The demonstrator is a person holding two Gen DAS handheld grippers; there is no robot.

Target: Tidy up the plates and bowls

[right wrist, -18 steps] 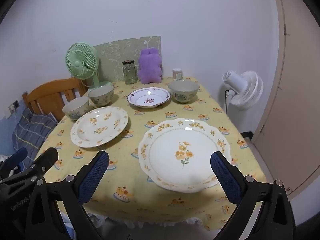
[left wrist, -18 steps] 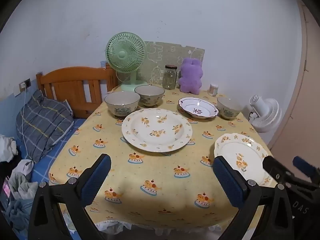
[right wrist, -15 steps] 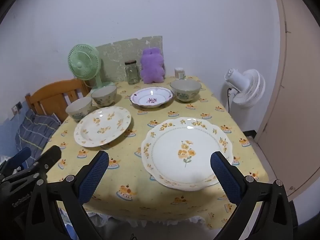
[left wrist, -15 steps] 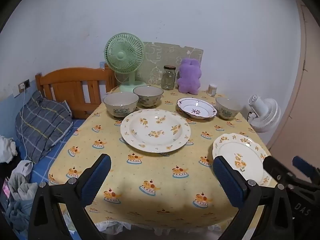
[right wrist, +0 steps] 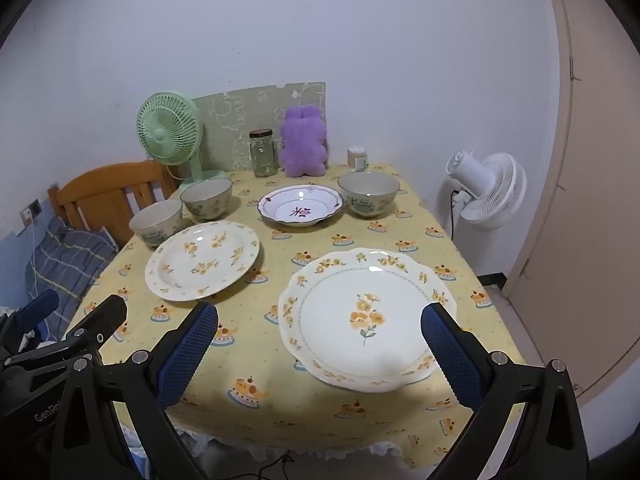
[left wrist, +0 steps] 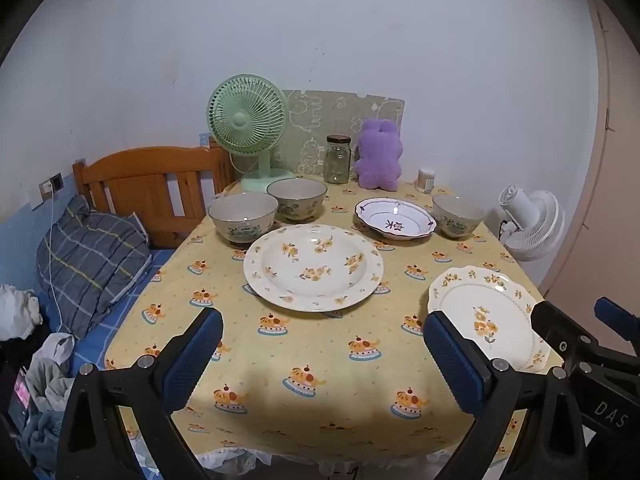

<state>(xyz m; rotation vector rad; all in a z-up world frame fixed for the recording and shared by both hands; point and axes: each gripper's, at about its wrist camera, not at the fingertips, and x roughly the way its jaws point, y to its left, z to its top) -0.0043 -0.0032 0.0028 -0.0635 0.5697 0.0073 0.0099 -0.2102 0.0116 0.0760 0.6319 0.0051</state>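
On the yellow tablecloth lie a round yellow-flowered plate (left wrist: pixel 313 266) (right wrist: pixel 202 260) at centre left and a scalloped flowered plate (left wrist: pixel 486 316) (right wrist: pixel 366 318) at the near right. Behind them sit a small purple-rimmed dish (left wrist: pixel 395 224) (right wrist: pixel 300 210) and three patterned bowls: two at the left (left wrist: pixel 243 216) (left wrist: pixel 297 199) (right wrist: pixel 156 222) (right wrist: pixel 207 198), one at the right (left wrist: pixel 458 215) (right wrist: pixel 368 192). My left gripper (left wrist: pixel 322 344) hangs open above the near table edge. My right gripper (right wrist: pixel 320 340) is open too, its fingers straddling the scalloped plate's near side from above, with no contact visible.
A green desk fan (left wrist: pixel 248 124), a glass jar (left wrist: pixel 338 159), a purple plush toy (left wrist: pixel 378 154) and a small toothpick holder (left wrist: pixel 425 180) line the back edge by the wall. A wooden bed headboard (left wrist: pixel 152 184) with pillow stands left; a white floor fan (right wrist: pixel 486 190) and a door stand right.
Both views have shifted slightly, by a small drift of the hands; the dishes stay where they were and both grippers remain open.
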